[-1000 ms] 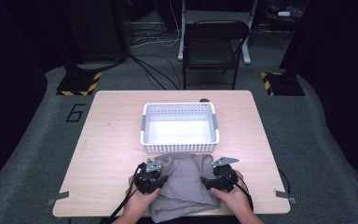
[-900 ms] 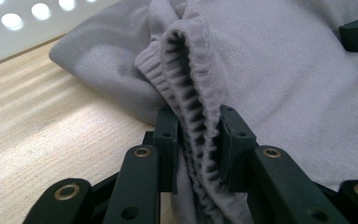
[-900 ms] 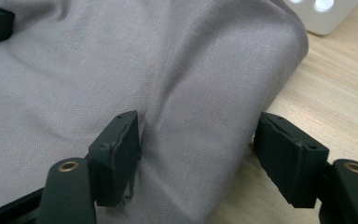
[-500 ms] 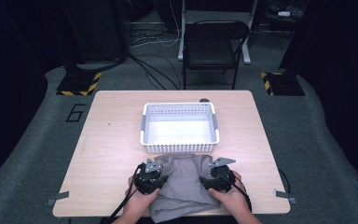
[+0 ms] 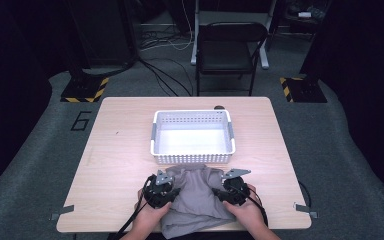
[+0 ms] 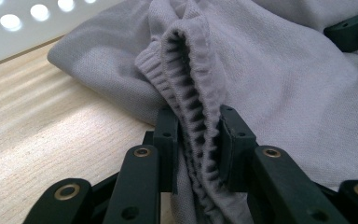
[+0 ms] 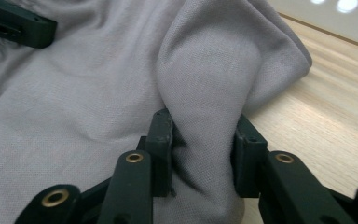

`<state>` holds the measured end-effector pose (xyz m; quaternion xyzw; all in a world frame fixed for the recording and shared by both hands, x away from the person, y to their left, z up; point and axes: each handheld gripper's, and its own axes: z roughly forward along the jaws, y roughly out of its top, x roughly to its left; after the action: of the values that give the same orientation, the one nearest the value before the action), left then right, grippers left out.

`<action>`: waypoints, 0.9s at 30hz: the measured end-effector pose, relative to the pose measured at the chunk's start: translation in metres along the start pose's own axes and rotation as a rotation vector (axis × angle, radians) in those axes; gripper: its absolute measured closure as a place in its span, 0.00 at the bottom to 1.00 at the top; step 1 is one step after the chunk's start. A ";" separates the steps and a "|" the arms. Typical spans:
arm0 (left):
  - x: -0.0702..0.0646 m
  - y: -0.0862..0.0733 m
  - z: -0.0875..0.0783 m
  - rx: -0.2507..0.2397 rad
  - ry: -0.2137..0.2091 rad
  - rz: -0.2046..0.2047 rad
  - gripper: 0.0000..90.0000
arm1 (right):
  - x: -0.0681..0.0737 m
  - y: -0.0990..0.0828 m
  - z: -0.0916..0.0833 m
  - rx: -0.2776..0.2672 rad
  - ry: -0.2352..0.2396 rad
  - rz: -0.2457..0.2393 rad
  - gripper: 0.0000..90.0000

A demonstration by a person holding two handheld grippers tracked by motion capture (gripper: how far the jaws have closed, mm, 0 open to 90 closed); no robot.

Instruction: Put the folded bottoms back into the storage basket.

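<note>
Left claw (image 5: 172,191) and right claw (image 5: 219,192) each pinch a fold of grey cloth (image 5: 196,200) near the basket (image 5: 192,155), likely lifting it in next.

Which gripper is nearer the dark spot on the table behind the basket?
Right. The right gripper sits almost straight below the dark spot, across the white basket. The left gripper is on the grey cloth too, but farther left.

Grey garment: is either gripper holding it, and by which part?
Both hold the grey garment: left gripper pinches its ribbed elastic edge, right gripper a bunched plain fold.
</note>
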<state>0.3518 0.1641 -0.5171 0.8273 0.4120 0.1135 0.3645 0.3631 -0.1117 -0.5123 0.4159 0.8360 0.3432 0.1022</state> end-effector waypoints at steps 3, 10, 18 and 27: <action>0.000 0.000 0.001 -0.011 0.007 -0.006 0.80 | 0.002 0.001 0.001 -0.001 0.013 -0.005 0.76; 0.001 0.000 0.001 -0.014 0.003 -0.005 0.81 | 0.004 0.002 0.001 -0.001 0.008 -0.031 0.80; 0.001 0.001 0.000 -0.015 0.003 -0.024 0.82 | 0.007 0.004 -0.005 -0.023 -0.002 -0.021 0.81; 0.001 0.005 -0.008 -0.027 0.006 -0.024 0.84 | 0.009 0.006 -0.020 -0.089 -0.013 -0.016 0.81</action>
<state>0.3513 0.1673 -0.5080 0.8169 0.4216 0.1170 0.3757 0.3521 -0.1115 -0.4926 0.4062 0.8225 0.3766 0.1288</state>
